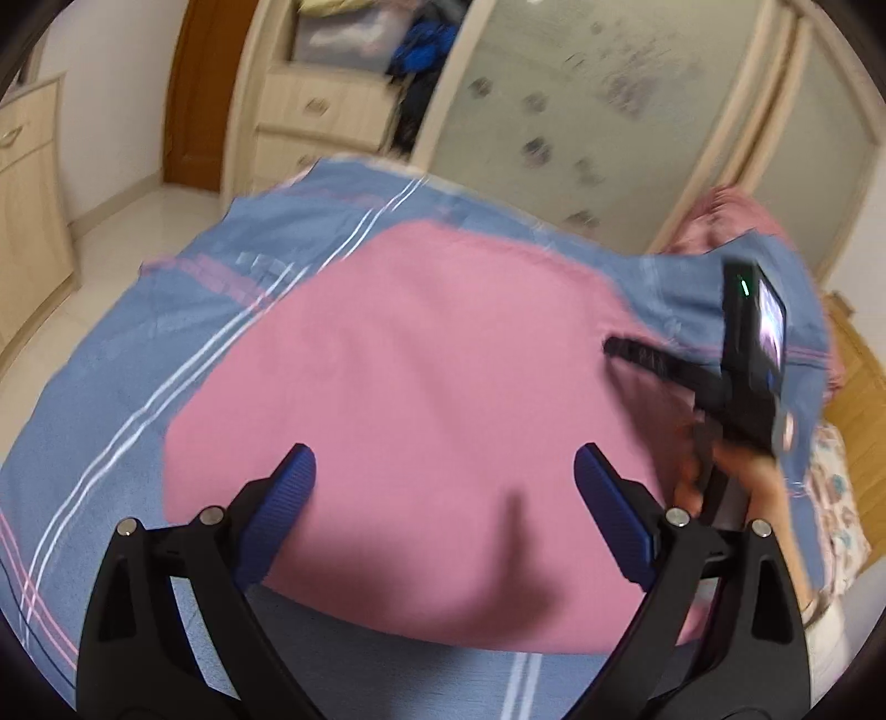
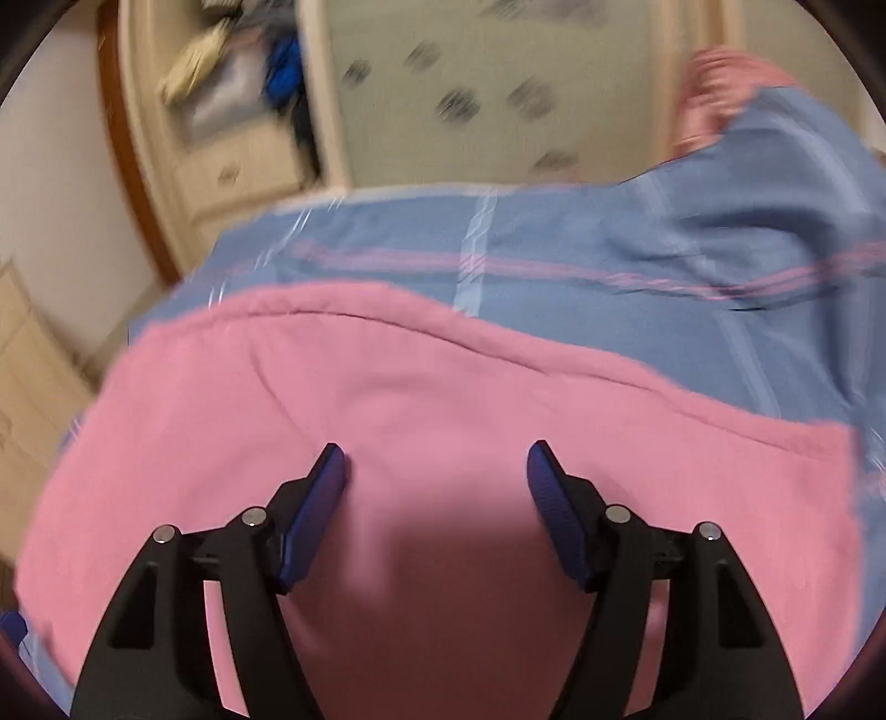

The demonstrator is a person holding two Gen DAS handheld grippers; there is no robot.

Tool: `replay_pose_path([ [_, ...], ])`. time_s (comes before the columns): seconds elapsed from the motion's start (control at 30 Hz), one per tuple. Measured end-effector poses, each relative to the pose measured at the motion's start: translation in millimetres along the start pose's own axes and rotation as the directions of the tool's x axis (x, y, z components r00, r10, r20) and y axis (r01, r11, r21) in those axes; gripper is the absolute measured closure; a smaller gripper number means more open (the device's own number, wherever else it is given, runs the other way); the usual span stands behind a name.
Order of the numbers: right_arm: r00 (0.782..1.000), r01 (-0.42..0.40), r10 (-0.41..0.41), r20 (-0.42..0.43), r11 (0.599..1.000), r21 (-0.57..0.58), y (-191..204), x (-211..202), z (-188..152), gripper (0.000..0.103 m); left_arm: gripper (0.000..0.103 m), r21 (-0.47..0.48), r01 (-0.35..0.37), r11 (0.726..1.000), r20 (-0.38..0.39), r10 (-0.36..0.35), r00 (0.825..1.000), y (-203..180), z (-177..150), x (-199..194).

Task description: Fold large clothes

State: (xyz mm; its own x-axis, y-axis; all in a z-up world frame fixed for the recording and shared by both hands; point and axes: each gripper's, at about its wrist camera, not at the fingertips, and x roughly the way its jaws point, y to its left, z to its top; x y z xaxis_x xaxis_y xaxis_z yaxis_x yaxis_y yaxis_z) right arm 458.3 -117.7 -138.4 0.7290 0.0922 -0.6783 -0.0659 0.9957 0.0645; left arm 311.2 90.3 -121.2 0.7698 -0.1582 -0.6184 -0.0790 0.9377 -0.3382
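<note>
A large pink garment lies spread flat on a bed with a blue striped sheet. It also fills the lower part of the right wrist view. My left gripper is open and empty, hovering over the garment's near part. My right gripper is open and empty above the garment. In the left wrist view the right gripper shows from the side at the garment's right edge, held by a hand; its dark fingers point left over the cloth.
A wardrobe with frosted sliding doors and an open shelf of clothes stands behind the bed. A pale cabinet stands at the left on a tiled floor. A bunched pink blanket lies at the bed's far right.
</note>
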Motion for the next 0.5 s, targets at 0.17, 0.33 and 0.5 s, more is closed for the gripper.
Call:
replay_pose_path([
  [0.17, 0.986, 0.086, -0.086, 0.145, 0.996, 0.008, -17.3, -124.6, -84.3, 0.002, 0.004, 0.109, 0.068, 0.992, 0.119, -0.081, 0.99, -38.3, -0.3, -51.6],
  [0.33, 0.986, 0.124, -0.136, 0.098, 0.985, 0.124, -61.1, -211.8, -164.4, 0.001, 0.002, 0.26, 0.052, 0.964, 0.21, -0.109, 0.972, -90.5, -34.6, -122.2],
  [0.5, 0.98, 0.163, -0.177, 0.088, 0.976, 0.145, -68.3, -278.2, -206.8, 0.001, 0.002, 0.262, 0.025, 0.965, 0.234, -0.089, 0.968, -104.3, -95.4, -198.2],
])
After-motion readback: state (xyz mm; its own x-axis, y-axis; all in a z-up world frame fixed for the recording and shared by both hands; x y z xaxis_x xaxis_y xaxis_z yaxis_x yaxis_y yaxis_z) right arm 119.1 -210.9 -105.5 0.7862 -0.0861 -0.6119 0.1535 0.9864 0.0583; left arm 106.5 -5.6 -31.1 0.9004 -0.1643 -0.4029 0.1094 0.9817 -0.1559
